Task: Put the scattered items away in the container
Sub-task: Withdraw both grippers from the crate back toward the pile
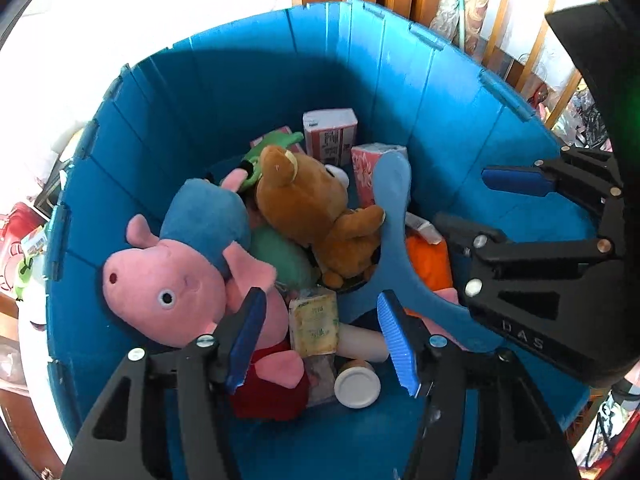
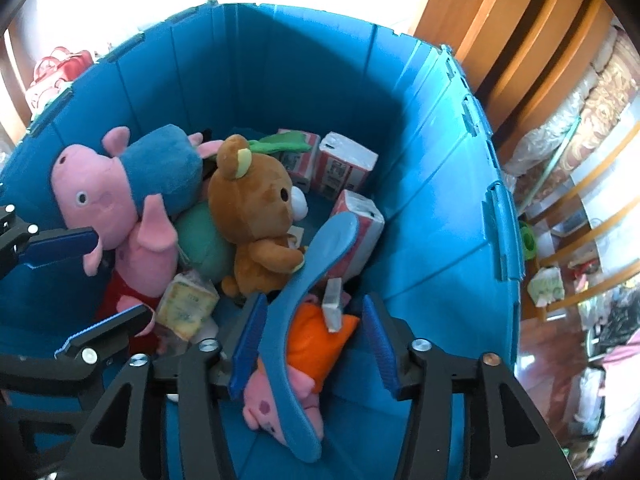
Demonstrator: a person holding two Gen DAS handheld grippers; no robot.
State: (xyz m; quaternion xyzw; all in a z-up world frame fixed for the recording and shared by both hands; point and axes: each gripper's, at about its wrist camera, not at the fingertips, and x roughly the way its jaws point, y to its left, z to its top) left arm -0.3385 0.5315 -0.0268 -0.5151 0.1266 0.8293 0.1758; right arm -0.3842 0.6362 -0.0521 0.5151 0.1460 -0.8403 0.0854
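Hovering is being done over the blue bin [image 1: 248,92] | left gripper [image 1: 322,342] being held apart, gripping nothing | right gripper [image 2: 316,346] spread, blue hanger [image 2: 296,320] lying loose between | plushies piled mid-frame inside, pig [image 1: 176,276] lower left.

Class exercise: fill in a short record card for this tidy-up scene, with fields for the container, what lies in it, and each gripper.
container: tall blue plastic bin
soft toys: pink plush pig in blue top; brown plush bear
other contents: red-and-white cartons; flat blue plastic hanger-shaped piece; white-lidded jar
left gripper: open, above pig and jar
right gripper: open, blue piece between fingers, not pinched
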